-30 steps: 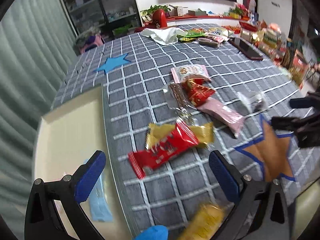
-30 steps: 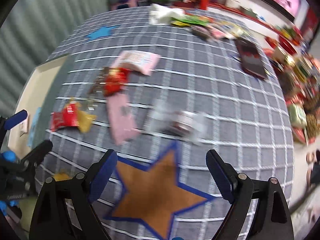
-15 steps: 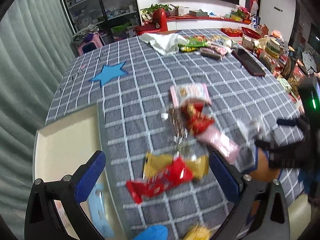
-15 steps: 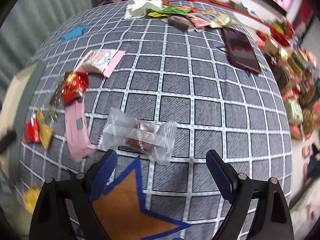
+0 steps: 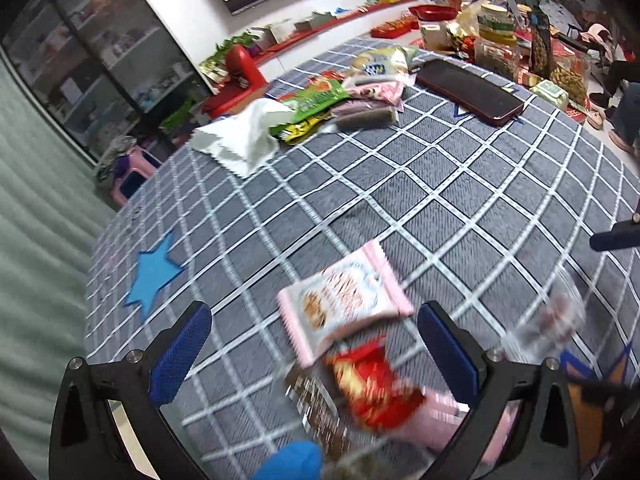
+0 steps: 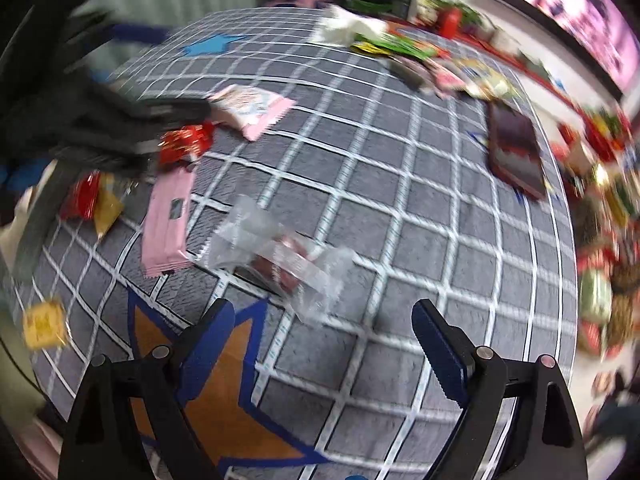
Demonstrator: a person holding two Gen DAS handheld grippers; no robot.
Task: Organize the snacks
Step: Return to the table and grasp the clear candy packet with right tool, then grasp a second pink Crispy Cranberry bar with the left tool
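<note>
While both hover, each claw—left claw [image 5: 314, 344], right claw [image 6: 322, 344]—gapes empty.

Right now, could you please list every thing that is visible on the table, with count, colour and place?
Checked tablecloth: one, grey with white lines, covers the table.
Clear plastic-wrapped snack: one, transparent with dark red filling, just ahead of the right gripper.
Long pink packet: one, pink, left of the clear snack.
Pink-edged biscuit packet: one, pink and white, between the left gripper's fingers.
Red foil packet: one, red and gold, below the biscuit packet.
Orange star sticker: one, blue-edged, near edge.
Blue star sticker: one, far left.
Dark phone: one, far right.
White napkins: a pile, far side.
Left gripper: open.
Right gripper: open.
</note>
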